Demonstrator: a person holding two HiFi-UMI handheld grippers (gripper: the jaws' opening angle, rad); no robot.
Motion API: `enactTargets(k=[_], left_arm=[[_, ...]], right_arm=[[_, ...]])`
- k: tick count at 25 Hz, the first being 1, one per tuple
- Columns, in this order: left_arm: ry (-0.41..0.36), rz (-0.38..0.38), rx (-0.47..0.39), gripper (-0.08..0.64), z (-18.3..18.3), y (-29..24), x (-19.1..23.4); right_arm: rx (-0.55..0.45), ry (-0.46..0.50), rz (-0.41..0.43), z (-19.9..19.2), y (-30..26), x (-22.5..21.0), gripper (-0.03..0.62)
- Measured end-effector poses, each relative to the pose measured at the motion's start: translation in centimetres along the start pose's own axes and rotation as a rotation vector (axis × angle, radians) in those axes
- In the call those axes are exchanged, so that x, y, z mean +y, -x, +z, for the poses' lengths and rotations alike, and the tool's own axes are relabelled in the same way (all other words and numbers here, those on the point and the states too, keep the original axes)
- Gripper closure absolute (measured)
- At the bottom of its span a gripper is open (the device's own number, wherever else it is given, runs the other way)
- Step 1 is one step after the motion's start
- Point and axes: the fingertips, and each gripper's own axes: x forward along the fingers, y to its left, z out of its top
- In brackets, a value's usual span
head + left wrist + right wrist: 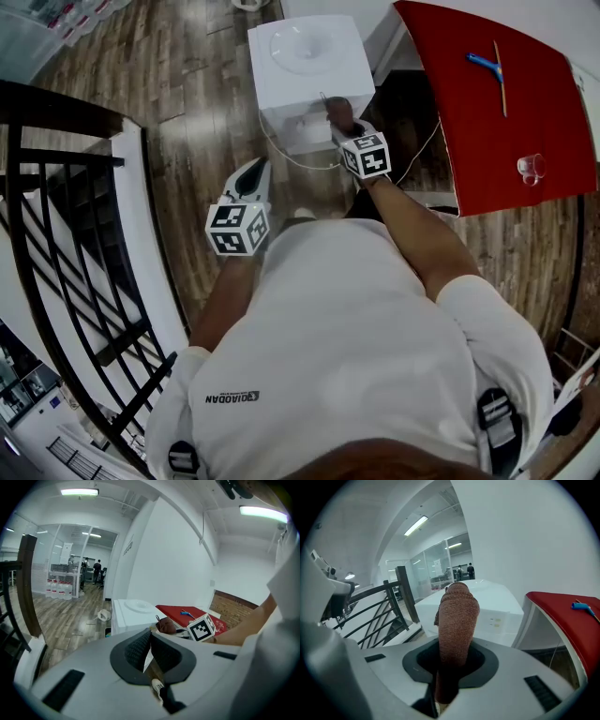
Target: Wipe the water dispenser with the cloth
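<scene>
Left tongs (253, 174): clenched, the dark ribbed pads meeting in the left gripper view; in the head view they sit left of centre, over the wooden floor (192, 103), pointing toward the top of the frame; well apart from the dispenser.
Right tongs (344, 125): grasping the cloth; upper centre of the head view, right in front of the dispenser, the marker cube just below them.
Cloth (457, 618): brown and knitted, bunched; in the right gripper view it stands up from between the pads and fills the middle of the frame; in the head view it lies at the right end of the dispenser's top front edge; whether it touches the surface cannot be told.
Water dispenser (302, 58): white and box-shaped, with a round recess in its top; top centre of the head view, standing on the floor.
Cord (286, 157): thin and white, running across the floor below the dispenser.
Tabletop (469, 131): red, upper right of the head view, just right of the dispenser.
On the tabletop: a blue-handled tool (486, 65) near the top; a clear glass (531, 167) near the right edge, well apart from the tool.
Railing (56, 244): black bars down the left side of the head view.
</scene>
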Motion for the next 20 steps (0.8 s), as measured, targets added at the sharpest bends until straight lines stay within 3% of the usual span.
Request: enactTargets(k=[20], left_arm=[[-0.064,-0.043,0.019,0.56,1.8,-3.3,-1.5]], right_arm=[[0.024,-0.069,-0.152,-2.9,3.9,-9.8,0.521]])
